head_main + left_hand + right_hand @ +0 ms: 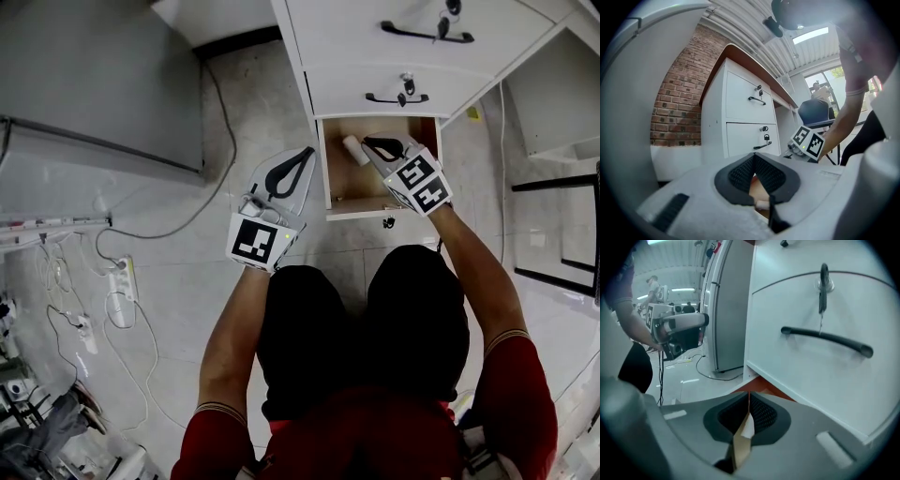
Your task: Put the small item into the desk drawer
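Observation:
The desk's bottom drawer (pixel 349 186) stands pulled out, its wooden inside showing. A small white cylinder-shaped item (pixel 354 150) lies in it near the back left, free of both grippers. My right gripper (pixel 382 146) hovers over the drawer just right of the item, jaws shut with nothing between the pads; in its own view the tips (pixel 749 399) meet below the closed drawer front. My left gripper (pixel 290 174) hangs over the floor left of the drawer, also shut and empty (pixel 754 158). Through its jaw loop a bit of the wood and the white item (pixel 762 204) show.
Two closed white drawers (pixel 394 80) with black handles and keys sit above the open one. A grey cabinet (pixel 94 84) stands at the left. A power strip (pixel 120 281) and cables lie on the tiled floor. A black metal frame (pixel 562 234) is at the right.

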`<move>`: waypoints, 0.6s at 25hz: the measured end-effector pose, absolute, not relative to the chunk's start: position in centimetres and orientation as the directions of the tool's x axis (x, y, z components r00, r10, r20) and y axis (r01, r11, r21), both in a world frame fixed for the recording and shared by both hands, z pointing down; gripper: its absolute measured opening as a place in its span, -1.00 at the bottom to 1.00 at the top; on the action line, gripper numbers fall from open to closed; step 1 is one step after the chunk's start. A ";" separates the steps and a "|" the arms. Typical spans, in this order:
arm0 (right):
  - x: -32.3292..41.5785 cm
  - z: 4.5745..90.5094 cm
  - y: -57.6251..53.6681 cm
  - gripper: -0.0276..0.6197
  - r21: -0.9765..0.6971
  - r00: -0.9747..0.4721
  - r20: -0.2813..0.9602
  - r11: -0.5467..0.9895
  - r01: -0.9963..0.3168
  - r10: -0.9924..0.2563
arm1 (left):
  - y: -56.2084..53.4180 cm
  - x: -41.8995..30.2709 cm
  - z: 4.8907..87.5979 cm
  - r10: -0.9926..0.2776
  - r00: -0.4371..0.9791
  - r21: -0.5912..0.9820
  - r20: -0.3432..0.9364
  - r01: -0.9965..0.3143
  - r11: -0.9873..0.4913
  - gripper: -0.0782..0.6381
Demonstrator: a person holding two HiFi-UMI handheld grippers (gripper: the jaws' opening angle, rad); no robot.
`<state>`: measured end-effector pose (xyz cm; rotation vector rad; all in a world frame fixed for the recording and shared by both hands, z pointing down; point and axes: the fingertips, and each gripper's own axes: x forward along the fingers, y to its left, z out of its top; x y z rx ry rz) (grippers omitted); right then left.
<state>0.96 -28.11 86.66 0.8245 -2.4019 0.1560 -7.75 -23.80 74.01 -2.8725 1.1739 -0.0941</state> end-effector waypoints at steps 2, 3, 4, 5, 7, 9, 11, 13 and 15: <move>0.9 84.7 -27.6 -0.88 0.087 -0.650 0.536 0.800 -0.593 -0.539 | -23.8 -7.9 73.5 -0.703 0.710 -0.058 0.049 -0.700 -0.712 -0.77; 1.0 83.5 -27.4 -0.88 0.089 -0.658 0.519 0.800 -0.593 -0.546 | -23.8 -8.1 73.1 -0.705 0.708 -0.059 0.054 -0.702 -0.710 -0.77; 0.9 82.1 -27.1 -0.88 0.088 -0.669 0.499 0.800 -0.594 -0.551 | -23.7 -8.2 72.5 -0.706 0.706 -0.062 0.060 -0.703 -0.708 -0.77; 0.9 80.5 -26.8 -0.88 0.086 -0.681 0.478 0.801 -0.593 -0.555 | -23.5 -8.3 71.7 -0.705 0.706 -0.067 0.068 -0.702 -0.709 -0.77; 0.9 77.1 -25.7 -0.88 0.081 -0.705 0.440 0.806 -0.587 -0.557 | -22.9 -8.1 69.7 -0.698 0.712 -0.078 0.081 -0.693 -0.717 -0.77; 1.1 73.7 -24.5 -0.88 0.072 -0.724 0.414 0.812 -0.579 -0.553 | -22.0 -7.8 67.3 -0.689 0.719 -0.086 0.090 -0.683 -0.725 -0.77; 1.2 70.4 -23.3 -0.88 0.053 -0.736 0.396 0.814 -0.578 -0.549 | -21.2 -7.5 64.7 -0.677 0.729 -0.106 0.100 -0.669 -0.736 -0.77; 1.2 67.0 -22.3 -0.88 0.029 -0.751 0.368 0.814 -0.580 -0.548 | -20.4 -7.3 61.8 -0.670 0.735 -0.118 0.103 -0.660 -0.742 -0.77; 1.1 63.3 -21.3 -0.88 0.001 -0.769 0.326 0.813 -0.582 -0.550 | -19.7 -7.2 58.6 -0.676 0.731 -0.101 0.099 -0.668 -0.737 -0.77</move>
